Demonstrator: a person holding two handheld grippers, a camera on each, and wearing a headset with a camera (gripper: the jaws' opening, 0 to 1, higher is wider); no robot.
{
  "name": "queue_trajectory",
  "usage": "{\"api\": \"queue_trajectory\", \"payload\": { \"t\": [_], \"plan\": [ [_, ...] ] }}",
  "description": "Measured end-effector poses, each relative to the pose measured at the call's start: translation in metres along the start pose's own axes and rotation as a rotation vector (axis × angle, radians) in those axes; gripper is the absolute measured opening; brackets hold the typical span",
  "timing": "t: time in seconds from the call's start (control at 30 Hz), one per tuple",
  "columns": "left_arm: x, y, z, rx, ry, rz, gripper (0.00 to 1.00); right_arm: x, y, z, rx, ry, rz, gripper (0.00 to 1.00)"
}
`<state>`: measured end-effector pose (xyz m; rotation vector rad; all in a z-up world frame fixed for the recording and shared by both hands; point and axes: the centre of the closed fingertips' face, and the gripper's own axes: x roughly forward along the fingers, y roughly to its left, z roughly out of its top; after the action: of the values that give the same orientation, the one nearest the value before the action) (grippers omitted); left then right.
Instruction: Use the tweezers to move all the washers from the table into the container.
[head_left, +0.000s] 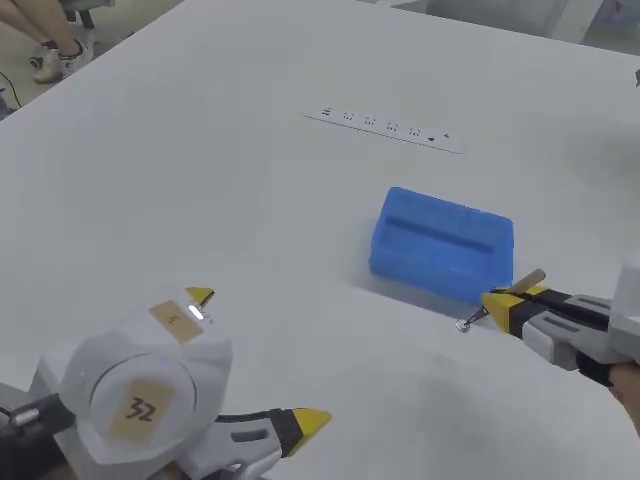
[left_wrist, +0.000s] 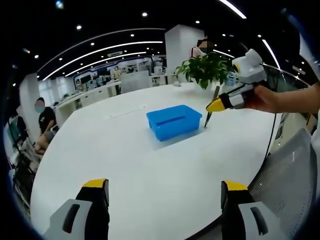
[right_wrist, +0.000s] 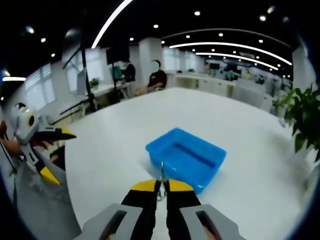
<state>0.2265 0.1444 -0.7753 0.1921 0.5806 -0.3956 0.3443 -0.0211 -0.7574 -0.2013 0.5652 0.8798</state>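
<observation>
A blue rectangular container (head_left: 442, 243) (left_wrist: 174, 121) (right_wrist: 186, 157) stands open on the white table (head_left: 200, 180). My right gripper (head_left: 503, 300) (right_wrist: 161, 187) is shut on a pair of metal tweezers (head_left: 478, 314) (right_wrist: 161, 172). Their tip is low over the table, just off the container's near right corner. Whether the tip holds anything is too small to tell. The right gripper (left_wrist: 225, 102) also appears beside the container in the left gripper view. My left gripper (head_left: 255, 358) (left_wrist: 162, 187) is open and holds nothing, well in front of the container. A row of small items (head_left: 385, 128) lies on a pale strip beyond the container.
The table is wide, and its curved edge (left_wrist: 210, 220) runs near my left gripper. A potted plant (left_wrist: 205, 67) stands past the far side. A grey chair (left_wrist: 290, 170) is at the right. People sit in the background.
</observation>
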Motion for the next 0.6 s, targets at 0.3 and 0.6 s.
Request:
{"api": "queue_trajectory", "payload": {
  "t": [0.3,0.6],
  "plan": [
    [0.000,0.000,0.001,-0.001,-0.002,-0.002,0.95,-0.001,-0.012,0.019,-0.019,-0.033,-0.023,0.02],
    [0.000,0.001,0.002,0.003,0.001,-0.003,0.94,0.004,-0.024,0.036,-0.028,-0.062,-0.047,0.02]
  ]
}}
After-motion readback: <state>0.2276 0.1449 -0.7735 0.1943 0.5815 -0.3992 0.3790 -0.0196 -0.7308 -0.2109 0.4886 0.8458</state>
